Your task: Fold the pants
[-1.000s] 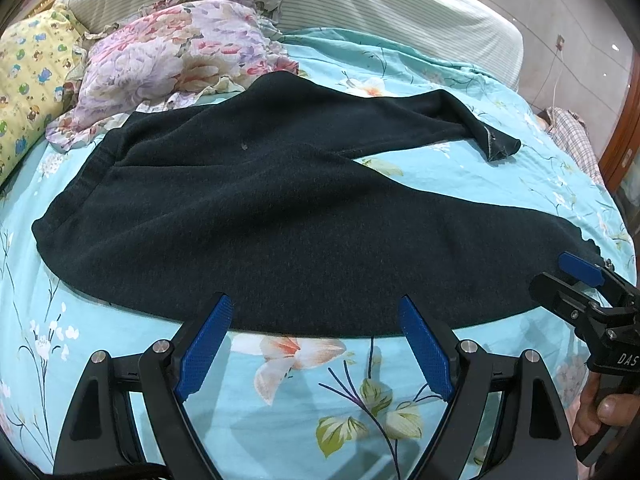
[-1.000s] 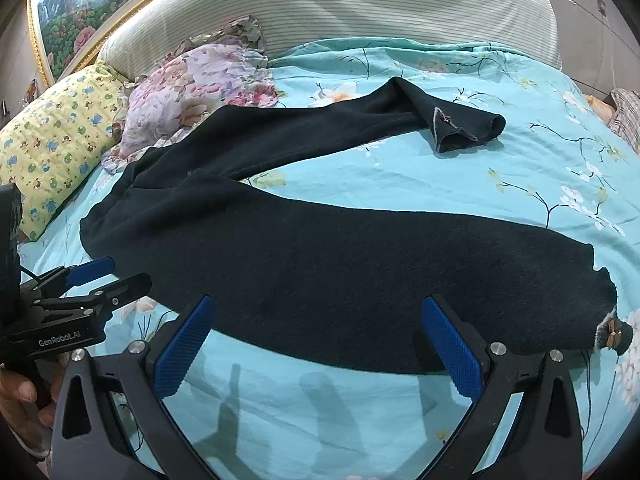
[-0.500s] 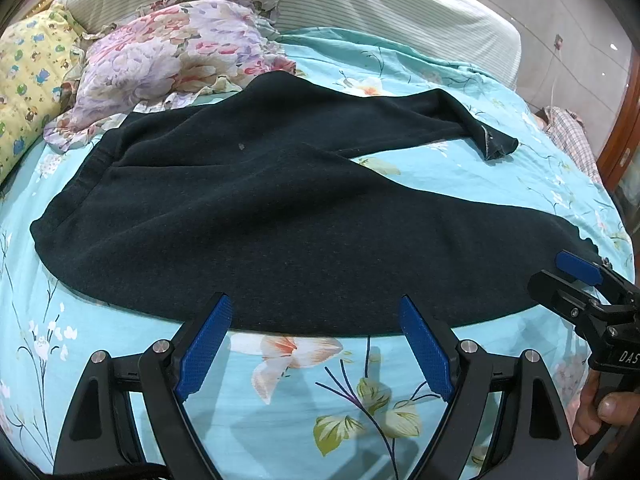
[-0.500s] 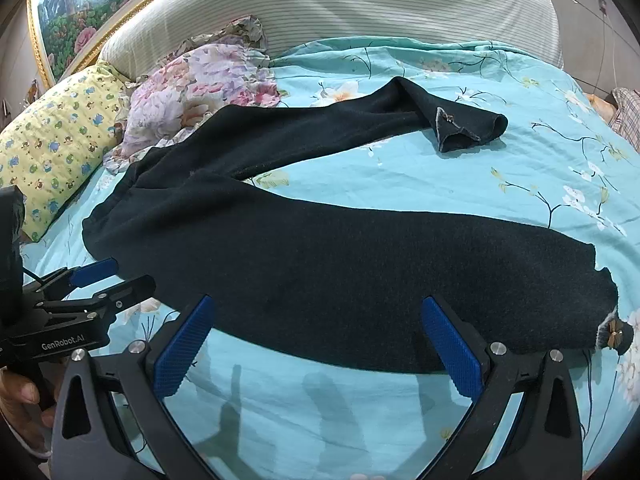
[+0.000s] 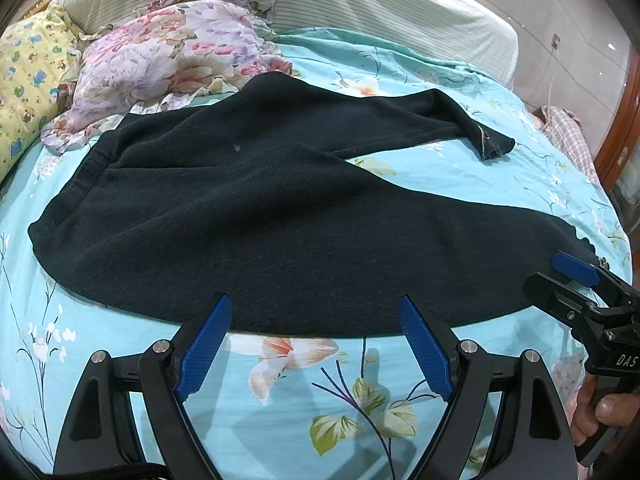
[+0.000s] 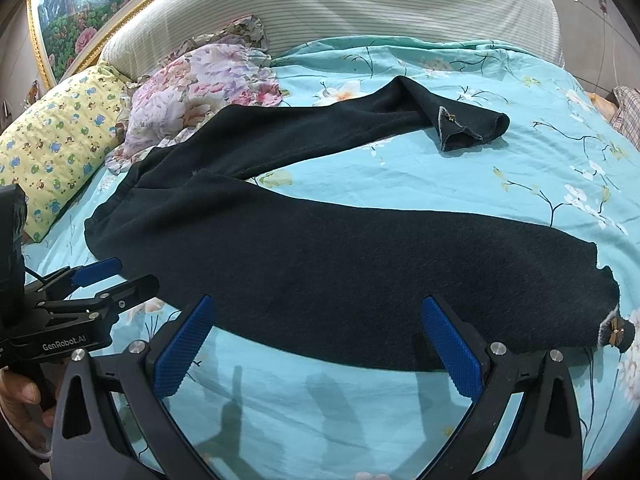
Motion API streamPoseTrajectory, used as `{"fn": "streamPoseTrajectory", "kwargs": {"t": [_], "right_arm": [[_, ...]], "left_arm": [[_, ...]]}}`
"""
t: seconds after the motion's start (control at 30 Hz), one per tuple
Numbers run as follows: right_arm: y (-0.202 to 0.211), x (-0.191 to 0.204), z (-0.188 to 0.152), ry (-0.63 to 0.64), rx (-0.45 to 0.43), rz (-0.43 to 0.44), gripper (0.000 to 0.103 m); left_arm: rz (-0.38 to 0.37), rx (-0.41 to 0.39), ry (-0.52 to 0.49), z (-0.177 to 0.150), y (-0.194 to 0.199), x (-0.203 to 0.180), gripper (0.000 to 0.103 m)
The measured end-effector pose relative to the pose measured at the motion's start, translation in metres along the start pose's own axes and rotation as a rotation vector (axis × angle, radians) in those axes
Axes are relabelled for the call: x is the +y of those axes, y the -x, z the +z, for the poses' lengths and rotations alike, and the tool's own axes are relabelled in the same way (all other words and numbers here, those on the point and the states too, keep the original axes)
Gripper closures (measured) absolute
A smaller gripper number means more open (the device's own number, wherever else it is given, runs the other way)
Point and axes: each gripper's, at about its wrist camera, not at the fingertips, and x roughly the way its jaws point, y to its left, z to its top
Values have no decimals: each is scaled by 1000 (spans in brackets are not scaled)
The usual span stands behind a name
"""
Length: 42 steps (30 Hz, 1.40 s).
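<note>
The dark navy knitted fabric pants [image 5: 280,216] are lying spread across the turquoise floral cotton bedsheet [image 5: 320,400], filling the centre of both wrist views. The waistband is sitting toward the left of the frame, just beside the pink-and-lilac floral ruffled pillow [image 5: 168,64]. The two legs are splaying apart toward the right: the far leg is running to the upper right and ending in a turned-over hem [image 6: 472,128], while the near leg is stretching to the lower right, ending at a cuff with a small gold ornament [image 6: 616,332]. In my judgement the garment is being laid open like this so that one leg can be carried over the other; no fold is yet showing.

The left gripper [image 5: 316,344] is hovering at the bottom centre of its view, jaws spread wide, blue pads straddling the near edge of the pants without touching cloth. It is holding nothing.

The right gripper [image 6: 316,336] is likewise gaping fully in its own view, poised above the lower border of the near leg, empty. In the left wrist view it is appearing at the right edge, beside the near leg's cuff, with a hand [image 5: 604,408] gripping its handle.

A yellow cartoon-print pillow [image 6: 52,140] is resting at the left, clear of the work.
</note>
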Motion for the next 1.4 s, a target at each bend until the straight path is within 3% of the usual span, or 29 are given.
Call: {"fn": "streamPoseTrajectory", "kwargs": {"t": [0.77,1.07,1.4], "right_arm": [[-8,-21,12,-60,20,-1,0],[-15,-40,45,-69,9,-6,0],[-39,-79,109,-106,-2,-34,0]], "left_arm": [[-27,10,-30,24,-8,-5,17],[-34,5,-79,59,-20,-11,17],[-42,-1,-134,123,-52,-17,17]]}}
